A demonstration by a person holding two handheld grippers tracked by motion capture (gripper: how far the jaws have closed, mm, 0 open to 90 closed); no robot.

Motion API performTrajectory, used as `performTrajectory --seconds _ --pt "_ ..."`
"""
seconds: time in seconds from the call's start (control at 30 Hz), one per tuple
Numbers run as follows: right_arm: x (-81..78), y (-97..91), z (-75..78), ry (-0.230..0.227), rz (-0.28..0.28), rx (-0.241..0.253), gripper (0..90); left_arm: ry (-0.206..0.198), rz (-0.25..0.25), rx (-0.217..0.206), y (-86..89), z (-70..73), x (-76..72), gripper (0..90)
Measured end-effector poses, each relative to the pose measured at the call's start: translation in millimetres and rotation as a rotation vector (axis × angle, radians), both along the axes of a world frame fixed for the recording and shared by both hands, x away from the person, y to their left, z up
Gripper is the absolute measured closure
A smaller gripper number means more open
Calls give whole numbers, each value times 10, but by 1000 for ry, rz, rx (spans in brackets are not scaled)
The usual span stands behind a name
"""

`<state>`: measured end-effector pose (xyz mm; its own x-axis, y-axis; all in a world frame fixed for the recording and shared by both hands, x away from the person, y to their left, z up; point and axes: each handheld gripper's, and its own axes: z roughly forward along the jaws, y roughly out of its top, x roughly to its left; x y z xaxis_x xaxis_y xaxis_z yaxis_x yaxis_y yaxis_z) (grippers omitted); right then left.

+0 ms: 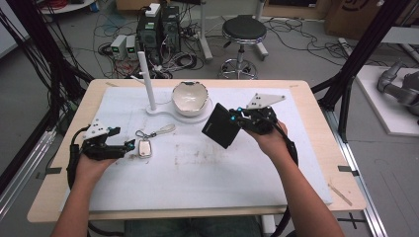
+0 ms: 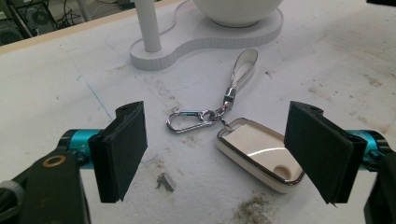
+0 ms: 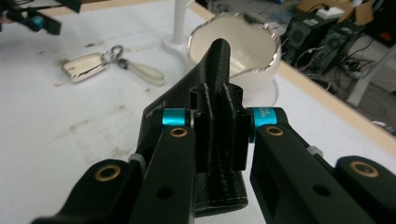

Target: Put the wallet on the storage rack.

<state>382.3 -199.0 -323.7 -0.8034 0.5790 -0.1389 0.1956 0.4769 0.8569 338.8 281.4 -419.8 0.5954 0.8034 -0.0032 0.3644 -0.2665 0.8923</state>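
My right gripper (image 1: pixel 238 119) is shut on a black leather wallet (image 1: pixel 221 127) and holds it tilted above the table, just right of a white bowl (image 1: pixel 189 98). In the right gripper view both pads of the gripper (image 3: pixel 219 140) press on the wallet (image 3: pixel 210 74), whose far end points at the bowl (image 3: pixel 243 42). A cream and chrome key fob (image 1: pixel 145 148) with a carabiner (image 2: pixel 187 122) and a loop strap (image 2: pixel 245 67) lies flat on the white mat. My left gripper (image 2: pixel 220 153) stands open low over the mat, with the key fob (image 2: pixel 257 154) partly between its jaws, untouched.
The bowl sits on a white base (image 1: pixel 163 112) with an upright white post (image 1: pixel 147 81) at the back of the mat. The mat (image 1: pixel 207 173) covers a wooden table. A stool (image 1: pixel 243 30), computers and cables stand on the floor beyond.
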Motion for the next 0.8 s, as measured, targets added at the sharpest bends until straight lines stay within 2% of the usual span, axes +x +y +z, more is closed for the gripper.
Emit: performTrajectory --seconds 0.07,0.17,0.23,0.33,0.43,0.6,0.63,0.73,0.8 --pt "72 45 72 -24 -6 -8 847 -1 1 -1 0 1 -1 213" --pt "136 93 136 -26 -19 -4 847 0 -2 -2 -3 1 1 213" --pt "250 176 231 -45 -33 2 847 1 -3 0 -5 2 3 213" --pt "312 227 283 -52 -34 -1 847 0 -3 -5 -6 1 7 213" --pt "445 342 386 -75 -44 3 847 1 -4 -4 -1 0 12 213" --pt "567 463 461 -82 -54 2 847 1 0 -1 7 3 12 213" --pt "624 525 482 -102 -59 5 847 -2 -1 3 7 9 9 213" --pt "679 582 498 -98 -63 10 847 -3 0 6 6 16 7 213" --pt "775 667 514 -114 -70 12 846 -4 0 5 5 15 9 213"
